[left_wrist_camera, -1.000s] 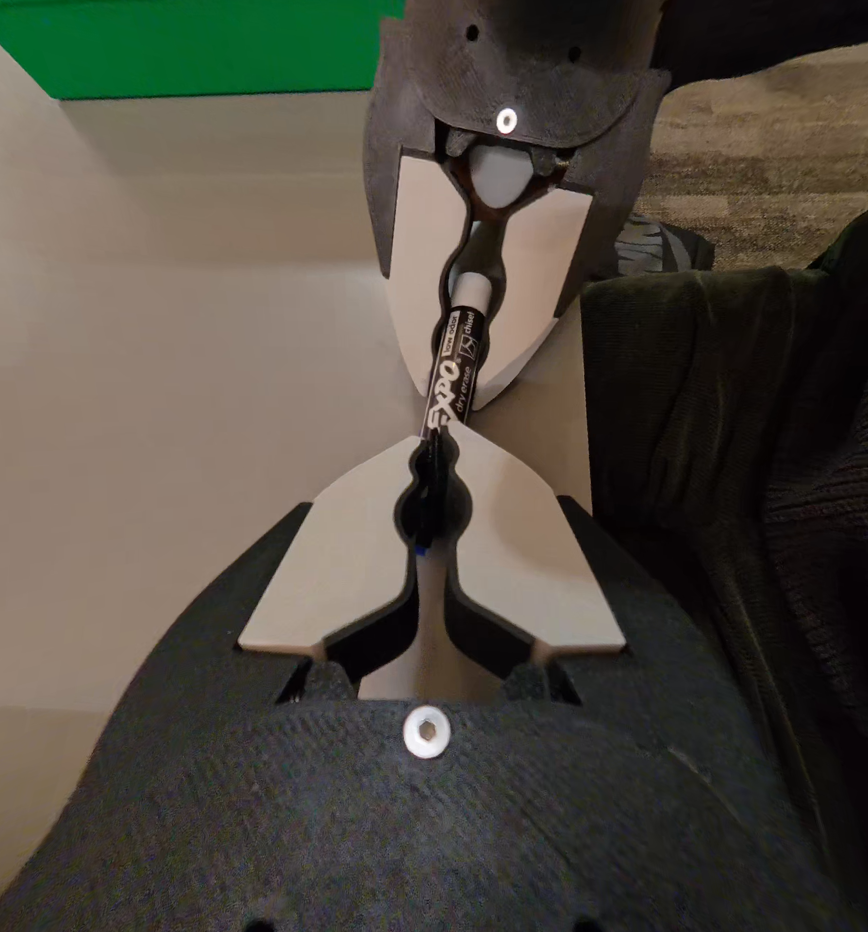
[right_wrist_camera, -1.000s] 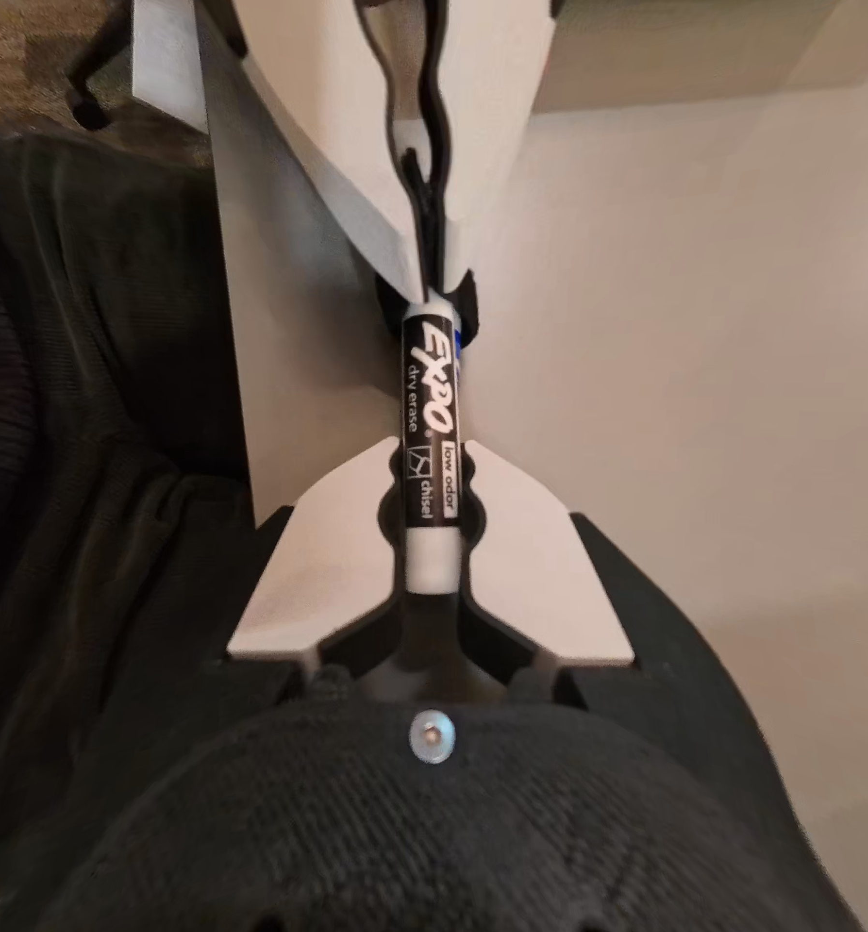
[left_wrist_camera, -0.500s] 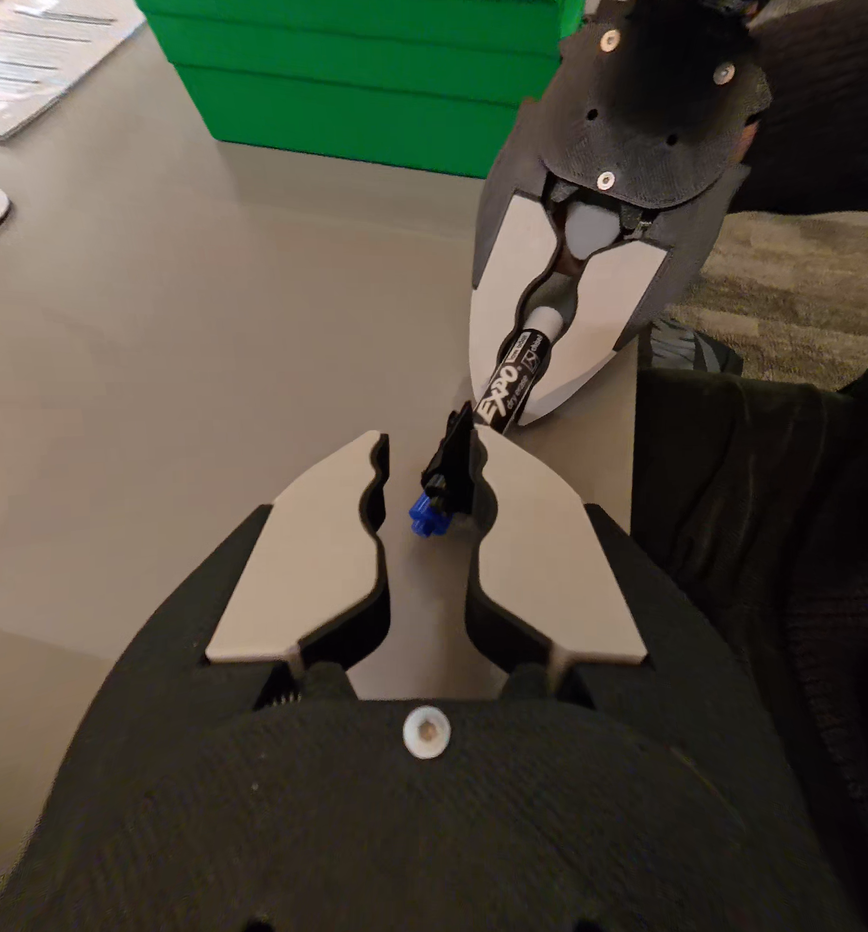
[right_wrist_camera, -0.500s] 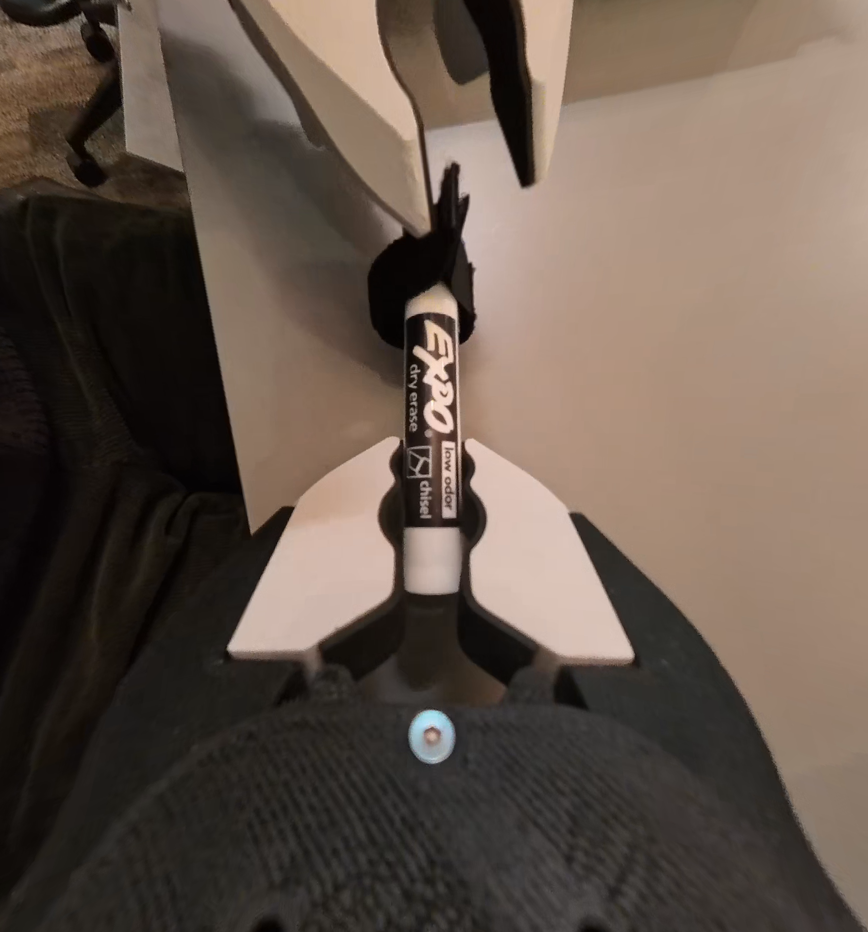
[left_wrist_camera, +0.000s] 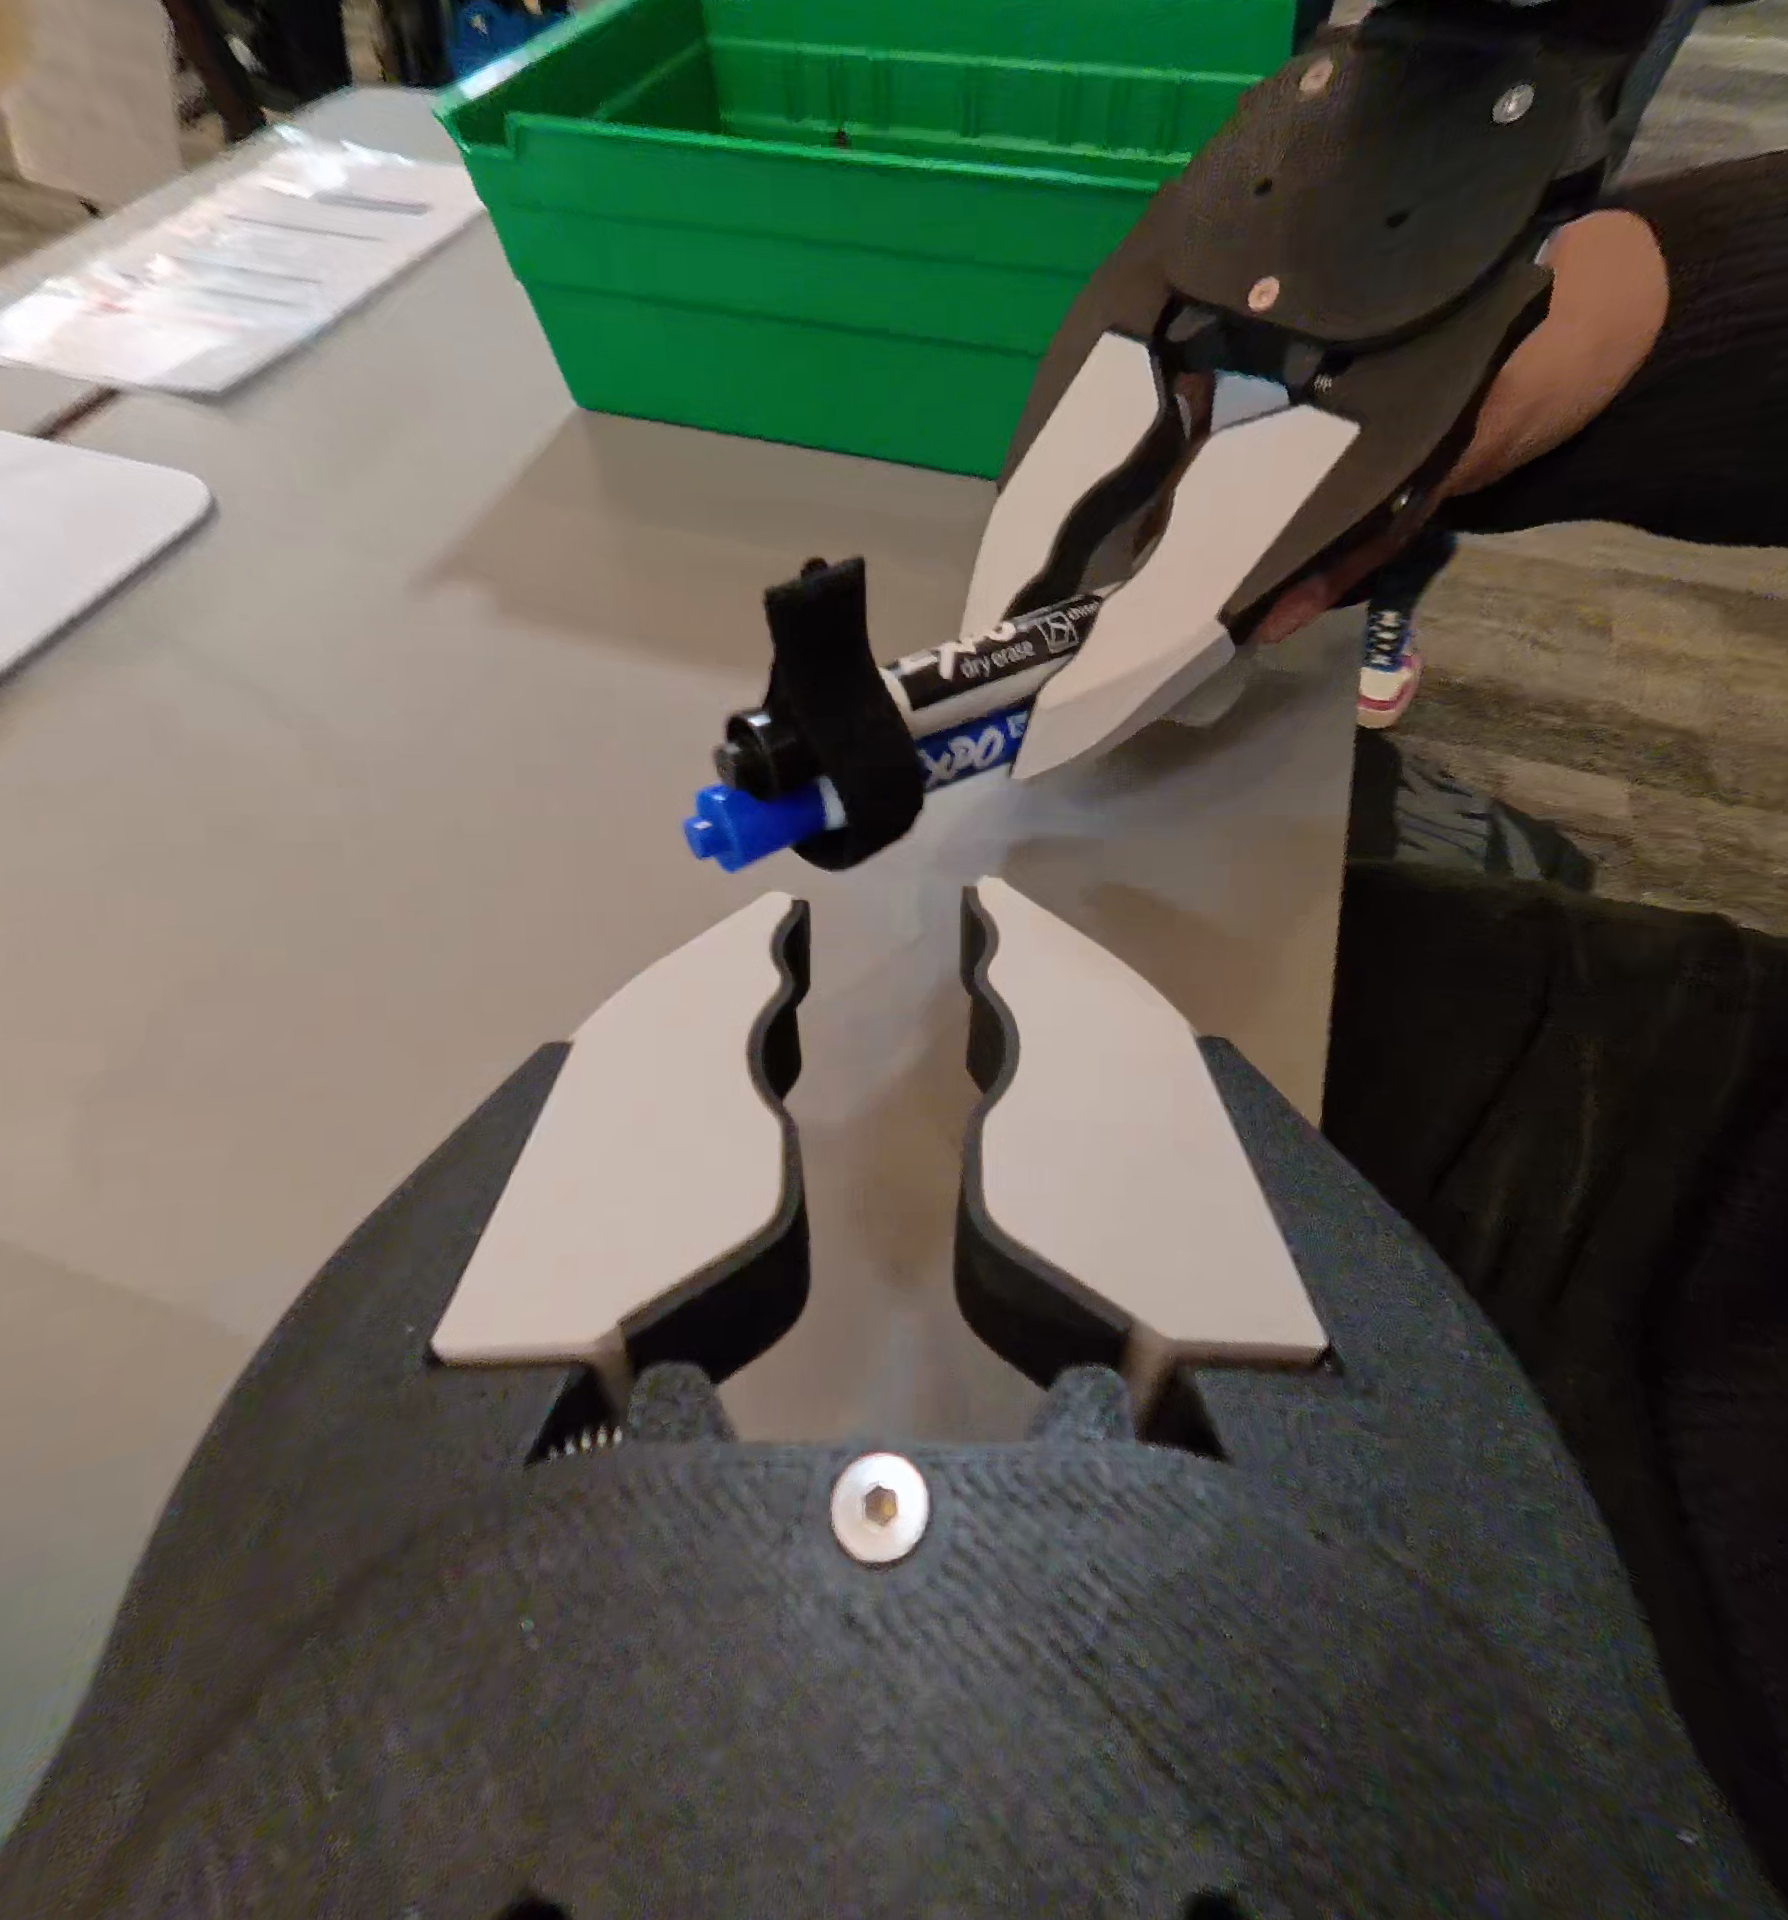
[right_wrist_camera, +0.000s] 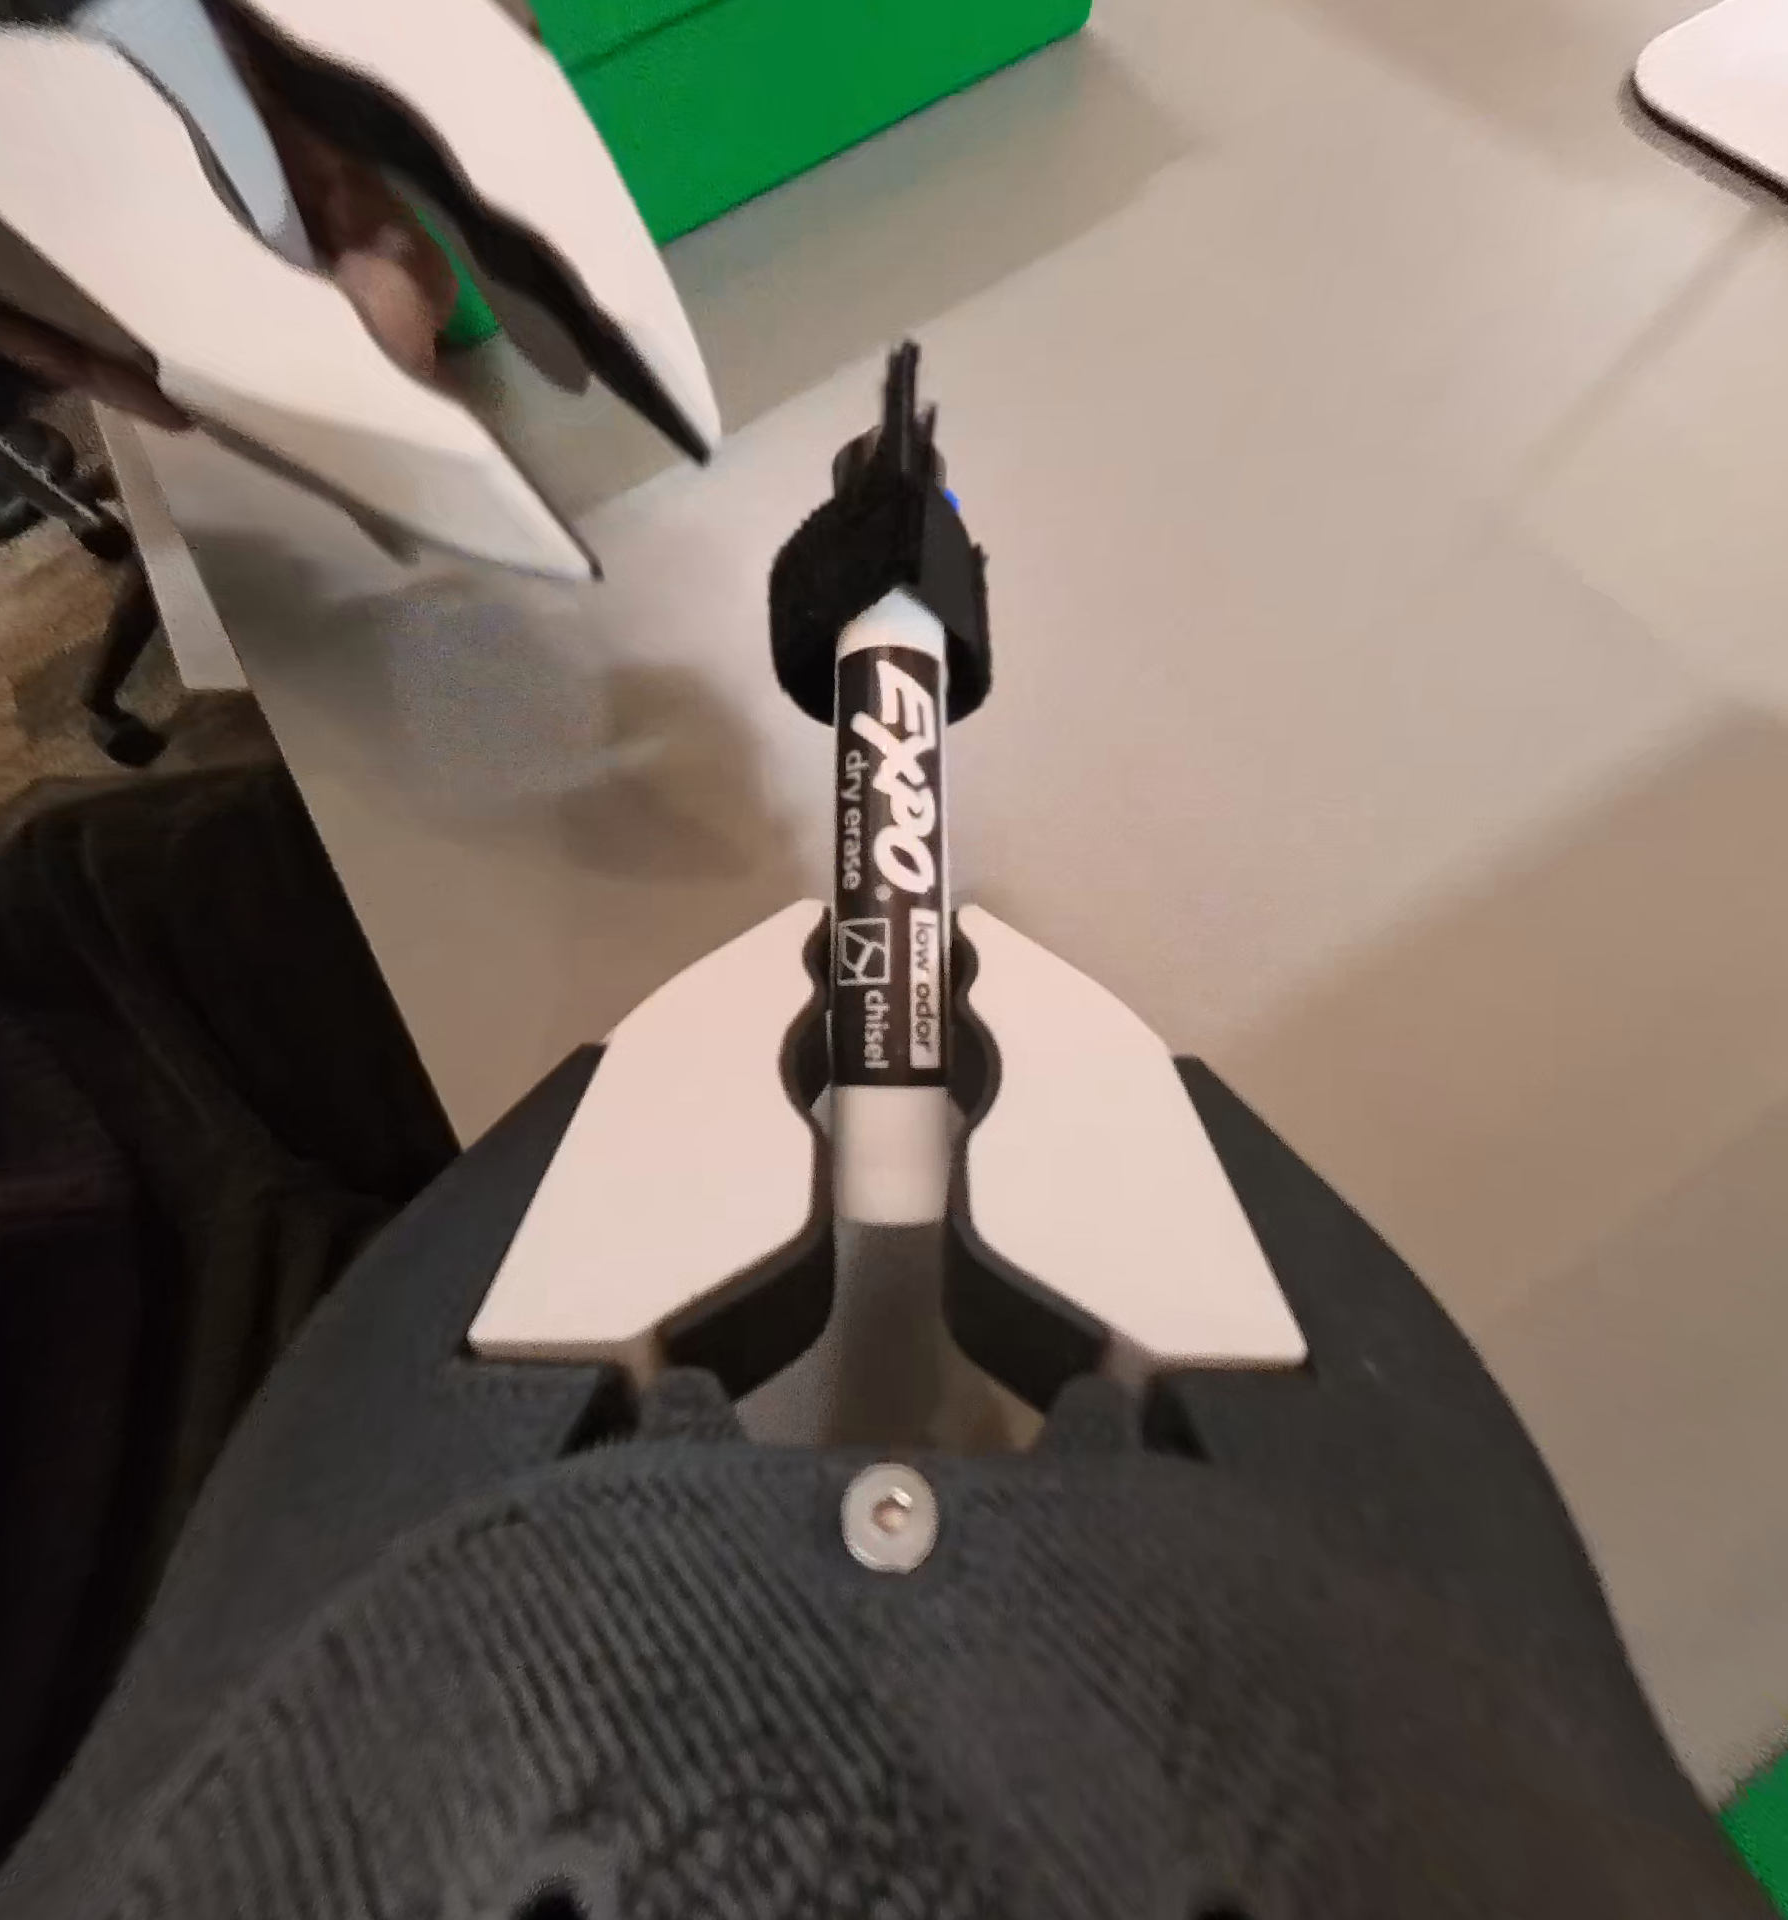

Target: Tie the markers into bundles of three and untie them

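My left gripper [left_wrist_camera: 882,940], jaws parted and empty, hovers over the grey table [left_wrist_camera: 246,831] just short of the strapped marker pair [left_wrist_camera: 869,717]. My right gripper [right_wrist_camera: 890,935] clamps the markers' barrels, black hook-and-loop strap [right_wrist_camera: 874,592] outermost, before the green bin [left_wrist_camera: 817,239].
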`<state>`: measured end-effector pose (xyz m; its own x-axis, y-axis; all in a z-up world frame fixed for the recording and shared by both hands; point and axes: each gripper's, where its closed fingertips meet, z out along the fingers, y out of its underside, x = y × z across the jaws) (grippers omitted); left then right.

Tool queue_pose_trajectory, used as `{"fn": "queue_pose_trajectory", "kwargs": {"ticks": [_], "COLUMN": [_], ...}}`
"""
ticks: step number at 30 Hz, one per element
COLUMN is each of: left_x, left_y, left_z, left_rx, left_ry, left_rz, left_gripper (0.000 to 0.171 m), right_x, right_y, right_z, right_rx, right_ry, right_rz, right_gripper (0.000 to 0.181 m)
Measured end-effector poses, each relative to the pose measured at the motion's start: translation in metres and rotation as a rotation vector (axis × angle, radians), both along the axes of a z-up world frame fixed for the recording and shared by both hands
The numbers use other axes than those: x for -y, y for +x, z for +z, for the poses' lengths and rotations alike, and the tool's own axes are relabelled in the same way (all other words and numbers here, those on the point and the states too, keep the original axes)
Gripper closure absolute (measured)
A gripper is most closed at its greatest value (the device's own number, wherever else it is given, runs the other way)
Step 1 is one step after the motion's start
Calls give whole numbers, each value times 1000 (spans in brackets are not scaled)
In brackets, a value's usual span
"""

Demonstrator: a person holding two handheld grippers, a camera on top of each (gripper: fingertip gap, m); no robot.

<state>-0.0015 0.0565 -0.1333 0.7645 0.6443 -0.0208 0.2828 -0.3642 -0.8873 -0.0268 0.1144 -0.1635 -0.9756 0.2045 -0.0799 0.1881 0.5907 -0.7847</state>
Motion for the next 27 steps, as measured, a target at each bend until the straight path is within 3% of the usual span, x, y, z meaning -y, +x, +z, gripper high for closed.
{"fn": "queue_pose_trajectory", "kwargs": {"ticks": [4, 13, 22, 27], "left_x": [-8, -21, -29, -33], "left_y": [0, -1, -2, 4], "left_z": [-5, 5, 0, 3], "left_rx": [55, 15, 52, 143], "left_ry": [43, 66, 47, 120], "left_rz": [1, -31, -45, -103], "left_gripper": [135, 137, 164, 168], "right_x": [6, 2, -1, -2], "right_y": [9, 20, 25, 22], "right_z": [10, 13, 12, 13], "right_rx": [53, 106, 135, 176], "right_ry": [-49, -48, -45, -77], "right_rz": [-7, -36, -53, -79], "right_gripper": [163, 163, 163, 163]}}
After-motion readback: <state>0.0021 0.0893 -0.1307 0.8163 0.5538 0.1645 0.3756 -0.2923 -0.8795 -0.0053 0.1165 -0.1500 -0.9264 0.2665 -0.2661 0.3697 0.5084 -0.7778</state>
